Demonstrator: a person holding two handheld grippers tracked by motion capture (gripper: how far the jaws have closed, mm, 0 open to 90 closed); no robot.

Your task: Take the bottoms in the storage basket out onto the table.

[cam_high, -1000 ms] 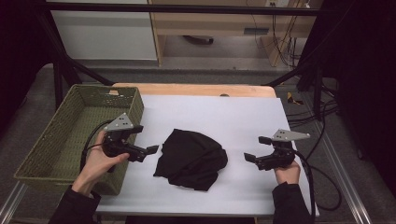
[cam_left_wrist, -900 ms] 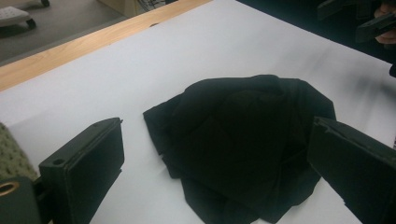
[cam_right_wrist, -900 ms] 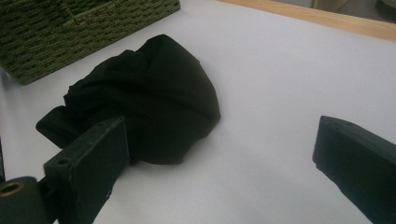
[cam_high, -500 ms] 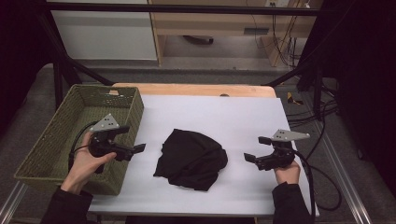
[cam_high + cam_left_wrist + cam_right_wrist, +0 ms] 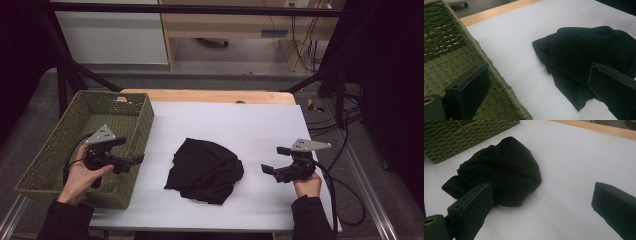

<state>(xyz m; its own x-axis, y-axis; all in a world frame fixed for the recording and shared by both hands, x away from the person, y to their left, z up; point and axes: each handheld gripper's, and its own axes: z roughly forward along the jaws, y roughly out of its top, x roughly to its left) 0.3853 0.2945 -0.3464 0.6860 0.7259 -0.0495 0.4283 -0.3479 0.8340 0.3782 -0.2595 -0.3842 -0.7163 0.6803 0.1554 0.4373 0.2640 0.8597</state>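
I have the crumpled black cloth garment (image 5: 205,170) lying in a loose heap at the middle of the white table top (image 5: 260,125), touching neither tool. My left gripper (image 5: 131,161) hangs over the near rim of the green woven basket (image 5: 52,160), at nine o'clock from the heap, jaws spread wide and empty; in the left gripper view the cloth (image 5: 584,57) sits ahead toward two o'clock. My right gripper (image 5: 267,169) waits at three o'clock from the garment, jaws likewise parted with nothing between them, and its own view shows the cloth (image 5: 506,170) toward eleven o'clock.

As I judge it, the step is to take hold of the garment. I would come in low from both sides, aim for an outer fold rather than the thick middle, and close only once cloth lies between the jaws.

Bare white surface runs from twelve through three o'clock, good room for spreading. The basket wall crowds the nine o'clock side, and the table's near edge at six o'clock is close to the heap.
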